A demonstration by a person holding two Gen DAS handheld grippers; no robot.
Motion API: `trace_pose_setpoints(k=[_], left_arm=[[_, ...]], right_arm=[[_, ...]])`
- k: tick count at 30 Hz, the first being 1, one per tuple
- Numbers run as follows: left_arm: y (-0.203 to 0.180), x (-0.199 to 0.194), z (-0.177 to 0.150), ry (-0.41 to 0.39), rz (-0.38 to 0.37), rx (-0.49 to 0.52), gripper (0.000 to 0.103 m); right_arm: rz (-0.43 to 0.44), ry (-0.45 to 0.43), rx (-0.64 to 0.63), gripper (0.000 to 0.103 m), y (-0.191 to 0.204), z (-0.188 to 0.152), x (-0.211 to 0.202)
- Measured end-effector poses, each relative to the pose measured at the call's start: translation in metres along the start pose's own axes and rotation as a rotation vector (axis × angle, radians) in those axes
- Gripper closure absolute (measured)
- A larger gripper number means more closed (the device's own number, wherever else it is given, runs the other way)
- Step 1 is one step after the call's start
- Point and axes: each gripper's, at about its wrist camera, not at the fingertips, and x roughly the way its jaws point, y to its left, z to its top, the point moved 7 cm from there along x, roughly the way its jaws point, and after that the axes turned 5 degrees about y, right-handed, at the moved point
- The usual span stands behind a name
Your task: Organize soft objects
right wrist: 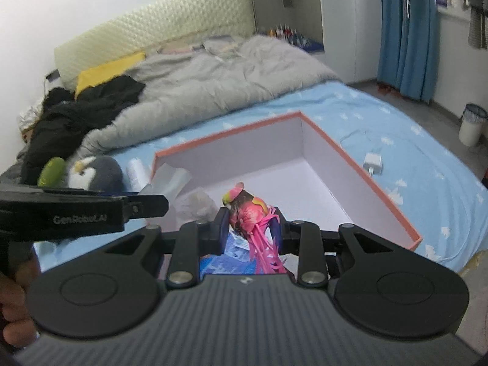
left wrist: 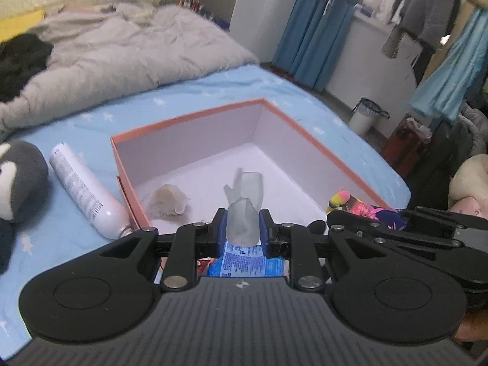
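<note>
My left gripper [left wrist: 242,224] is shut on a pale grey, crumpled soft piece [left wrist: 244,213] that sticks up between its blue pads. It hangs over the near edge of an orange box with a white inside [left wrist: 198,143]. A beige crumpled wad [left wrist: 167,203] lies on the box floor. My right gripper [right wrist: 248,222] is shut on a pink toy bird [right wrist: 245,209] with long pink tail strands, also above the near part of the box [right wrist: 238,152]. Each gripper shows in the other's view: the right gripper [left wrist: 396,222] with the bird [left wrist: 344,201], and the left gripper [right wrist: 91,210] with the grey piece [right wrist: 170,180].
The box sits on a blue sheet [left wrist: 274,85]. Left of it lie a white bottle [left wrist: 82,189] and a grey penguin plush [left wrist: 18,183]. A white charger [right wrist: 373,162] lies to its right. A grey duvet [right wrist: 198,91] and dark clothes [right wrist: 76,106] fill the far bed. A blue packet [left wrist: 247,260] lies under the grippers.
</note>
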Motion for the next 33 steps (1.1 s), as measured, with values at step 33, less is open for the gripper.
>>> trace_pose_setpoints(k=[33], left_arm=[[0.025, 0.017, 0.003, 0.126, 0.048, -0.054, 0.051]], right_arm=[[-0.050, 0.119, 0.031, 0.053, -0.018, 0.006, 0.053]])
